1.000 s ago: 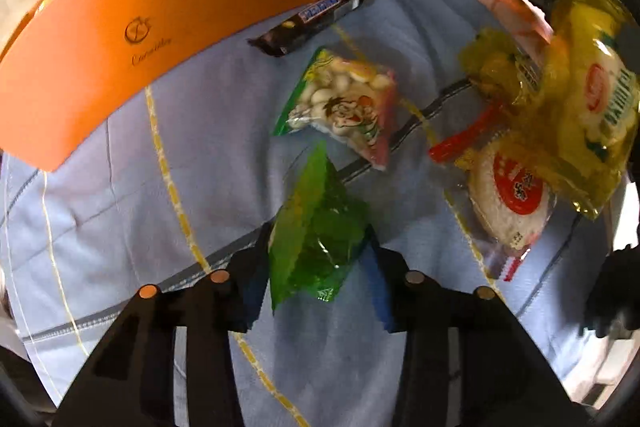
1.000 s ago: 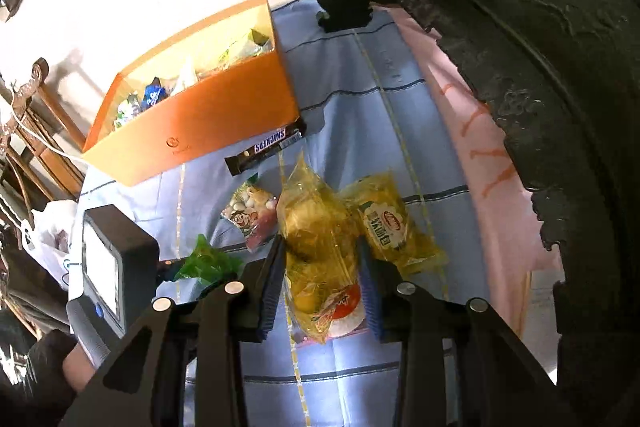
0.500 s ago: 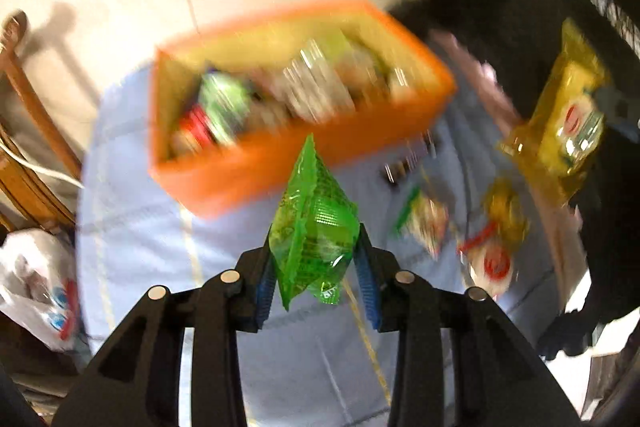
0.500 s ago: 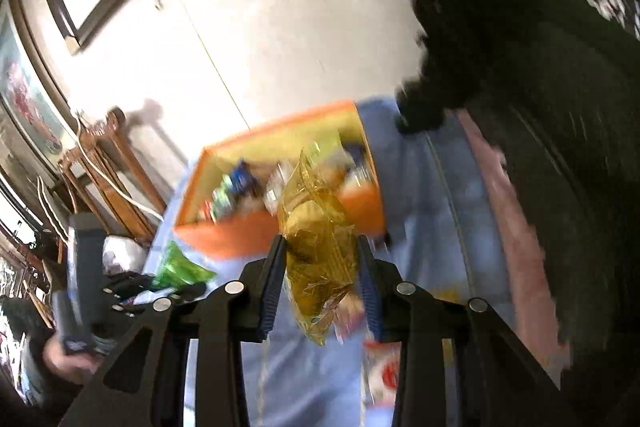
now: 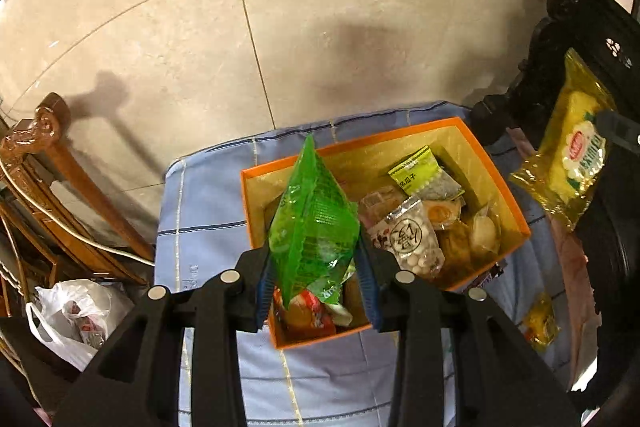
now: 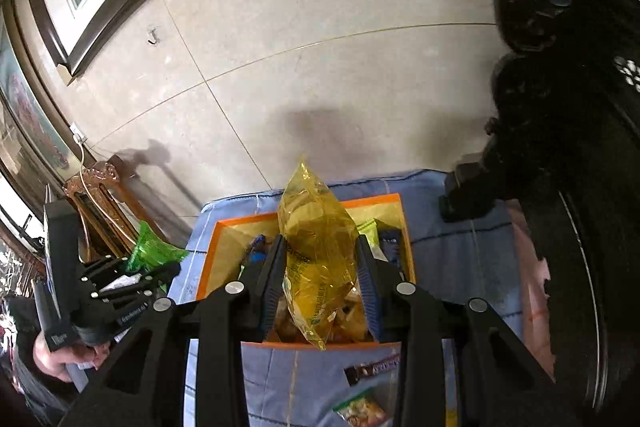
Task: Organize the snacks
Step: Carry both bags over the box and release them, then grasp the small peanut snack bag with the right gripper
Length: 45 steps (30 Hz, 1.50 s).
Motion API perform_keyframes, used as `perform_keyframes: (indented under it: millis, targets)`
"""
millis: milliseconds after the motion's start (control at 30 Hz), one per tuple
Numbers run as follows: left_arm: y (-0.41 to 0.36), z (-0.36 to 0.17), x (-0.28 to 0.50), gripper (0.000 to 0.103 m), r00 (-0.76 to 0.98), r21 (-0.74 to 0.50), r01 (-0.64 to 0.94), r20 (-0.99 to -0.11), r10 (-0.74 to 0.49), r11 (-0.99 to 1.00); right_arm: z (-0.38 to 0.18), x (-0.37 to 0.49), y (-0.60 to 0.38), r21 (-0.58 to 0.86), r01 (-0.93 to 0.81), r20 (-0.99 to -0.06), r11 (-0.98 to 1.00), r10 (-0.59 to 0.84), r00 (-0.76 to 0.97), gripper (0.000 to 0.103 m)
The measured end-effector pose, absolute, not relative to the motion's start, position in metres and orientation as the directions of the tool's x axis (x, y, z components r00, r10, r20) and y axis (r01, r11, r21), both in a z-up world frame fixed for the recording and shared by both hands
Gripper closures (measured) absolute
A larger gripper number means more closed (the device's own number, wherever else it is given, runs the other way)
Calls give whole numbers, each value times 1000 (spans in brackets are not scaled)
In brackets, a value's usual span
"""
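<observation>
A pale tiled wall is rising behind a bench covered in a blue checked cloth (image 5: 208, 211), with carved dark wooden furniture (image 6: 560, 131) standing along its right edge.

Nearest in the left wrist view, the left gripper (image 5: 316, 281) is pinching a crinkly green plastic snack packet (image 5: 312, 223) between its blue pads, the jaws standing narrow around it, and the packet is hanging over the near left corner of an open orange cardboard box (image 5: 516, 201). In the right wrist view, the right gripper (image 6: 320, 287) is likewise clamping a translucent yellow snack bag (image 6: 316, 251) in a narrow hold, poised above the box's near edge.

Judging by this, the task is well under way: two snacks are arriving for dropping, not yet released. Still waiting on the cloth near the bench's near edge are a dark chocolate bar (image 6: 372, 369), a small peanut packet with a green border (image 6: 360, 409) and a small yellow wrapped sweet (image 5: 540, 325).

Further back, the box is sitting toward the far edge of the bench and is already holding a good pile: a clear bag of white round candies (image 5: 412, 239), a yellow-green sachet with printed characters (image 5: 416, 171), a red wrapped item (image 5: 308, 311) at the near corner, and pale wrapped pieces along the right wall. Blue wrappers (image 6: 390, 245) are showing deeper inside.
</observation>
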State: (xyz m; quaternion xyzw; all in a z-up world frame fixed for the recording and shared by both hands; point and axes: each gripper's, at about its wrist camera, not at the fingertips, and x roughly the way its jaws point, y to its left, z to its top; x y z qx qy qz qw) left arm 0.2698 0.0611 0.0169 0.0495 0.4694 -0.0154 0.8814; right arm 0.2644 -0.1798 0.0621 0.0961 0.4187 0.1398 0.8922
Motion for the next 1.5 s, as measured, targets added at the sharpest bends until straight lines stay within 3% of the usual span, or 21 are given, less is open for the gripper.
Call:
perform_keyframes:
  millis: [33, 67, 100, 133, 200, 433, 567, 667, 800, 867, 933, 1000, 1100, 1333, 1500]
  targets:
    - [59, 15, 272, 57, 564, 67, 74, -826, 14, 995, 59, 271, -177, 260, -145, -731, 955, 293, 617, 49]
    - [55, 13, 277, 10, 572, 108, 62, -819, 53, 992, 55, 273, -175, 219, -114, -743, 969, 241, 624, 25]
    - [51, 10, 279, 9, 579, 160, 42, -808, 107, 986, 53, 272, -174, 188, -81, -741, 979, 195, 643, 5]
    - [47, 7, 280, 4, 606, 222, 24, -779, 162, 975, 52, 270, -172, 181, -82, -729, 980, 190, 658, 4]
    - [42, 0, 282, 4, 621, 268, 45, -762, 183, 962, 49, 265, -169, 176, -111, -733, 978, 205, 649, 4]
    - [59, -15, 270, 4, 580, 186, 20, -802, 141, 982, 24, 209, -188, 111, -114, -783, 987, 158, 601, 4]
    - [68, -25, 240, 4, 564, 164, 28, -817, 120, 986, -61, 166, -185, -31, -149, -890, 988, 41, 454, 4]
    - [67, -37, 213, 4, 550, 181, 38, -825, 131, 983, -141, 155, -178, -9, -126, -956, 992, 28, 291, 4]
    - [62, -49, 182, 4, 516, 193, 72, -847, 129, 979, -194, 157, -160, 20, -79, -963, 997, 40, 266, 4]
    - [60, -54, 173, 4, 507, 209, 78, -851, 141, 975, -199, 155, -151, -2, -108, -954, 994, 31, 300, 6]
    - [58, -61, 166, 4, 497, 224, 89, -854, 152, 970, -196, 152, -147, 72, -125, -953, 990, 105, 284, 37]
    - [52, -72, 166, 4, 482, 231, 104, -863, 154, 967, -181, 145, -152, 83, -105, -953, 991, 109, 281, 59]
    - [36, -91, 166, 4, 448, 224, 156, -884, 134, 962, -146, 128, -173, 108, -87, -932, 990, 131, 339, 80]
    - [-25, -148, 155, 4, 345, 171, 323, -937, 52, 931, -81, 83, -252, 199, 91, -880, 976, 137, 455, 85]
    - [-93, -173, 130, 4, 298, 62, 435, -951, -79, 898, -33, 40, -292, 212, 176, -824, 961, 79, 560, 85]
